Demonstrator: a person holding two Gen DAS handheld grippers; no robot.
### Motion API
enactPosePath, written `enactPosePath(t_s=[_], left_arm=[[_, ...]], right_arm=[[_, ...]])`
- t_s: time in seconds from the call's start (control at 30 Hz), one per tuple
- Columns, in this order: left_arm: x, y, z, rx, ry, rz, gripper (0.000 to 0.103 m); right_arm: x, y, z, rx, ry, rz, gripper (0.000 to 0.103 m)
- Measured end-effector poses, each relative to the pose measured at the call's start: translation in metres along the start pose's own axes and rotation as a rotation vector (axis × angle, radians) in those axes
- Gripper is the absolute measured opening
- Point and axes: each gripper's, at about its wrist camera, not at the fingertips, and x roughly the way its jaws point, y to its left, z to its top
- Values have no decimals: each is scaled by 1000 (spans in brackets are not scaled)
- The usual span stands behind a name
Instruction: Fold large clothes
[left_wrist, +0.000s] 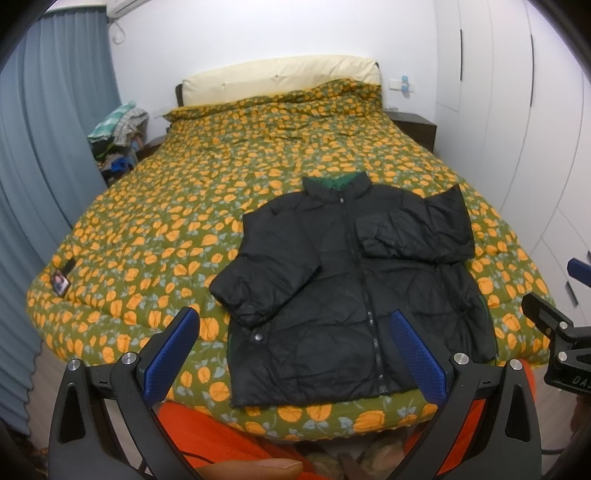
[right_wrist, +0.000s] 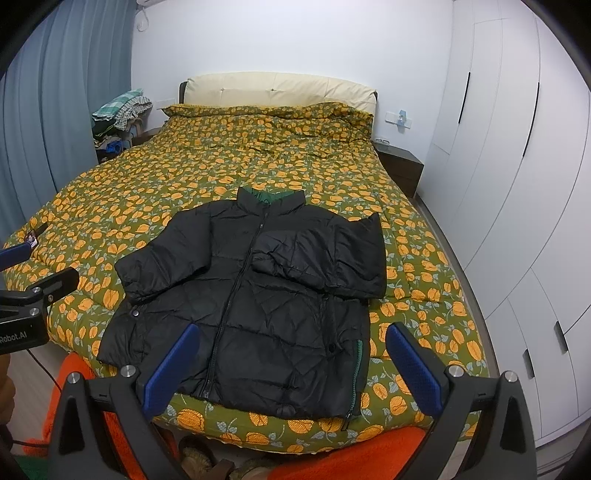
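A black puffer jacket (left_wrist: 343, 288) (right_wrist: 258, 295) with a green collar lining lies front up, zipped, near the foot of the bed. Its right-hand sleeve (left_wrist: 417, 236) (right_wrist: 325, 258) is folded across the chest. The other sleeve (left_wrist: 266, 277) (right_wrist: 162, 266) sticks out to the left and down. My left gripper (left_wrist: 295, 321) hovers open above the jacket's lower hem, with nothing between its blue pads. My right gripper (right_wrist: 291, 336) is open too, held over the hem's right half. Each gripper shows at the edge of the other's view.
The bed (left_wrist: 166, 221) (right_wrist: 129, 192) carries a green quilt with orange flowers and a cream headboard (right_wrist: 277, 88). A small dark card (left_wrist: 61, 282) lies at its left corner. White wardrobes (right_wrist: 517, 184) line the right wall, blue curtains (left_wrist: 44, 147) the left. Orange fabric (right_wrist: 369, 454) sits below the bed's foot.
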Motion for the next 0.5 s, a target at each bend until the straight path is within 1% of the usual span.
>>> enactPosePath(t_s=[0.5], left_arm=[[-1,0,-1,-2,1,1,103]], right_arm=[[2,0,-2,0,5,4,102]])
